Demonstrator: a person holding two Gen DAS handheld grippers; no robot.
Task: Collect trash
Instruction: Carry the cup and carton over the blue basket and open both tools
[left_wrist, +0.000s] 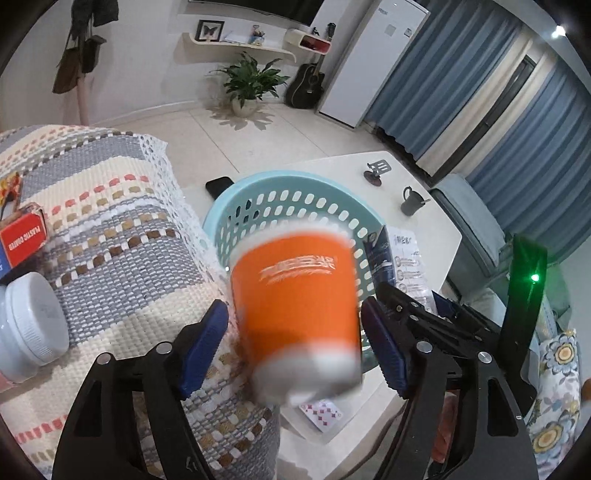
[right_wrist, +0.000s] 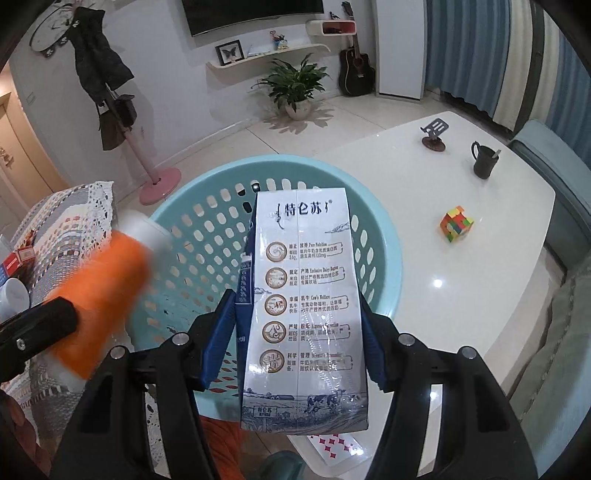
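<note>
Milk carton (right_wrist: 303, 306) clamped in right tongs (right_wrist: 299, 339) over basket (right_wrist: 384, 266).

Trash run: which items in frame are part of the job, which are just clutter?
Job:
- orange cup, between the open left tongs
- milk carton, clamped in the right tongs
- blue basket

Clutter:
- Rubik's cube
- dark mug
- phone stand
- playing card

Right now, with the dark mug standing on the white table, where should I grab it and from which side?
Probably pinch the mug across its near and far walls, coming down from above. It stands upright; its handle sticks out left and a utensil leans over the right rim, blocking those sides. The right gripper holds the milk carton; empty it first.
</note>
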